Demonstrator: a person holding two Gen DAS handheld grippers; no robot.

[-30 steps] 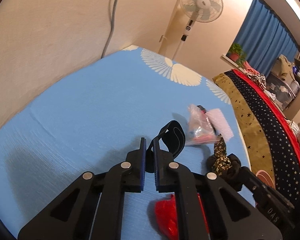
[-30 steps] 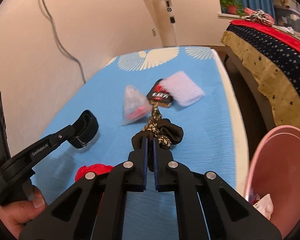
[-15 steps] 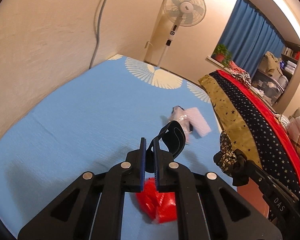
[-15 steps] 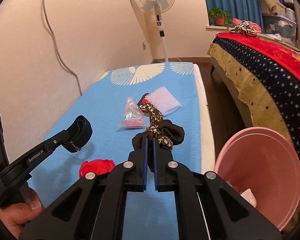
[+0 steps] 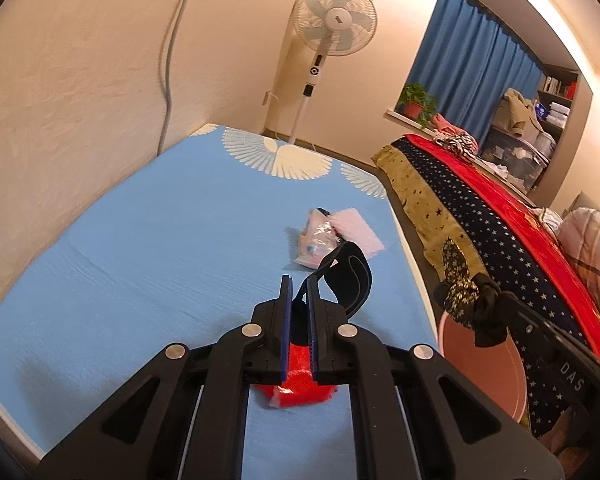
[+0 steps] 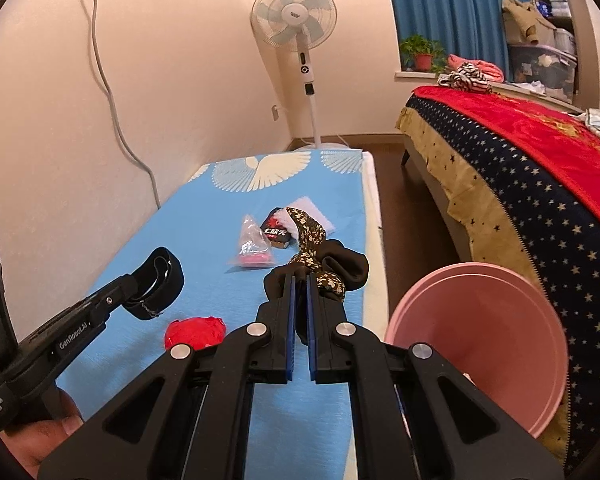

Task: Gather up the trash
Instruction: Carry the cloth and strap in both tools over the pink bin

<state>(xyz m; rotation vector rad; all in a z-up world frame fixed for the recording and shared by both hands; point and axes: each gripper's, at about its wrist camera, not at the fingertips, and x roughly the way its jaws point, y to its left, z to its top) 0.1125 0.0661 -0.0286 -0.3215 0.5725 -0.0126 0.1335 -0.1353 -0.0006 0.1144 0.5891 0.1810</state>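
Observation:
My left gripper (image 5: 299, 280) is shut on a black band (image 5: 352, 276) that loops up off the blue mat (image 5: 160, 248); the band (image 6: 156, 284) and that gripper (image 6: 130, 282) also show at the left of the right wrist view. My right gripper (image 6: 300, 276) is shut on a black and gold-flowered cloth (image 6: 324, 264), lifted above the mat (image 6: 196, 272). The same cloth (image 5: 466, 300) hangs over the pink bin (image 5: 484, 364). On the mat lie a red crumpled wrapper (image 6: 196, 332), a clear plastic bag (image 6: 252, 248), a black snack packet (image 6: 278, 234) and a white pad (image 6: 312, 210).
The pink bin (image 6: 480, 340) stands on the floor between the mat and a bed with a starred blue and red cover (image 6: 540, 184). A standing fan (image 6: 296, 28) is beyond the mat's far end. A wall with a cable (image 6: 108, 80) runs along the left.
Both grippers rose and drew back from the mat with their cloth items. The flowered cloth lifted clear of the mat, and the pink bin came further into view.

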